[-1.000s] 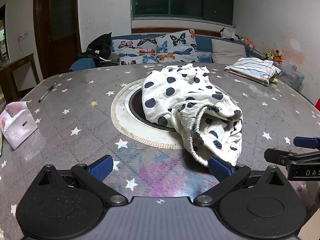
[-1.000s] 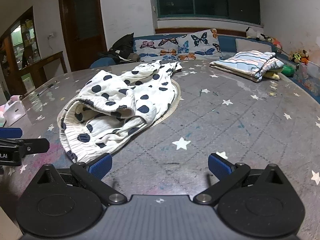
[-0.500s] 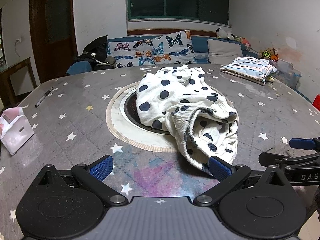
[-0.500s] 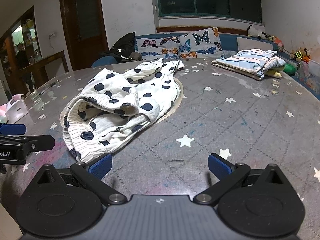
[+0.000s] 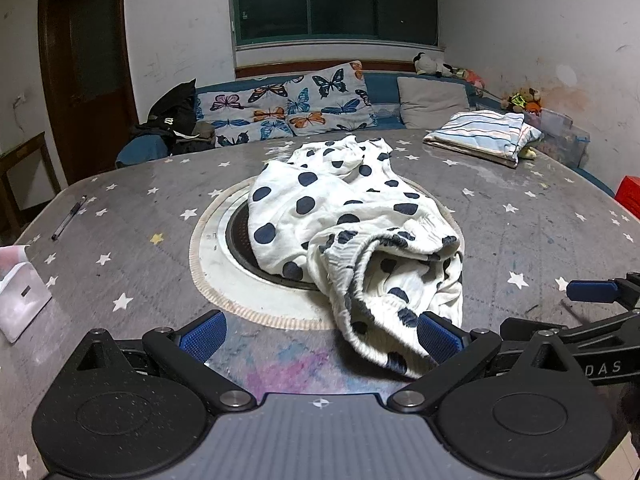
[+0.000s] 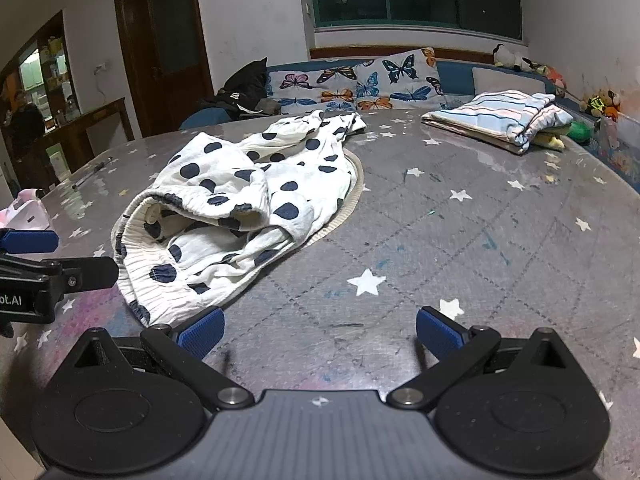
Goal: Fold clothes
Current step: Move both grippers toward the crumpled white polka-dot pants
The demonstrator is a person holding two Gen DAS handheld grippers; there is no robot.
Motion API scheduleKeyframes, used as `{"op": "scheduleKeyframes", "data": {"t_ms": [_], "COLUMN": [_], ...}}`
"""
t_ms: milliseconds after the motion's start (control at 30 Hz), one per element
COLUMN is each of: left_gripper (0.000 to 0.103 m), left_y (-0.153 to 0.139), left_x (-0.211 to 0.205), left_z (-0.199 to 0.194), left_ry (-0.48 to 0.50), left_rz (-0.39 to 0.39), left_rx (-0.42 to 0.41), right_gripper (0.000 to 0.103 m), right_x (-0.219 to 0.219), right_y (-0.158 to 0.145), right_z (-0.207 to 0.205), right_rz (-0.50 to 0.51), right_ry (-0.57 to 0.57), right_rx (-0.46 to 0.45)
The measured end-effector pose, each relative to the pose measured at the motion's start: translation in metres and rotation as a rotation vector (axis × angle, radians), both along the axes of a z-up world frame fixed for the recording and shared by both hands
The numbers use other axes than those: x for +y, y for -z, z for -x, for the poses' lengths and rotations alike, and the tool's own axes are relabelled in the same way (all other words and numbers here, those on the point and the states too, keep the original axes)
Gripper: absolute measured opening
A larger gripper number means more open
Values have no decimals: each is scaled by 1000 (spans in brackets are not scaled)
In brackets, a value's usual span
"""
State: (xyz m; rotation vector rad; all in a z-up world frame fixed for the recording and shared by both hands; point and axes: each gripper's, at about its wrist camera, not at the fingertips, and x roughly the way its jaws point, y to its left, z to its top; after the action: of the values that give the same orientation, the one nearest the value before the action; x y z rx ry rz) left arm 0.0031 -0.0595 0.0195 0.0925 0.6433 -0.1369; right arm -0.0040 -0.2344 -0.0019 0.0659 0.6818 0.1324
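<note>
I see a wide grey bench (image 5: 520, 216) printed with white stars, and behind it a blue sofa (image 5: 384, 80) carrying butterfly cushions (image 5: 296, 108). Set into the middle of the bench is a round inset with a pale ring (image 5: 224, 280) around a dark centre. The white garment with dark polka dots (image 5: 344, 232) lies crumpled across that inset and spills off its edge toward me; its elastic waistband (image 5: 360, 276) gapes open on the near side, and its far end trails away toward the sofa. On the far right corner of the bench sits a folded striped cloth (image 6: 500, 120), well apart from the dotted garment. My left claw (image 5: 322, 336) is spread wide and holds nothing; its right blue pad sits just at the near hem of the garment, though I cannot tell whether it touches. My right claw (image 6: 320, 332) is likewise spread wide and empty, low over bare bench, with its left pad just beside the garment's near corner. Each claw shows at the edge of the other's view, flanking the waistband end. At the left edge of the bench stands a small white and pink box (image 5: 20, 296), and farther back on that side lies a pen (image 5: 68, 216).
</note>
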Motion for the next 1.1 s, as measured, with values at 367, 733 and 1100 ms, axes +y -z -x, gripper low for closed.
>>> {"op": "scheduleKeyframes", "data": {"t_ms": [367, 733, 1100], "left_gripper": [103, 102, 102], "left_y": [1, -1, -2], "left_x": [1, -3, -10], "left_z": [-4, -8, -16], "left_ry": [12, 36, 83], "left_rz": [-4, -15, -35], "left_rx": [16, 15, 12], "right_gripper": [103, 103, 103], "right_x": [-1, -2, -4], "right_y": [0, 0, 1], "right_z": [-6, -8, -14], "right_rz": [1, -6, -10], "right_ry": [1, -5, -1], "right_rx": [6, 8, 16]}}
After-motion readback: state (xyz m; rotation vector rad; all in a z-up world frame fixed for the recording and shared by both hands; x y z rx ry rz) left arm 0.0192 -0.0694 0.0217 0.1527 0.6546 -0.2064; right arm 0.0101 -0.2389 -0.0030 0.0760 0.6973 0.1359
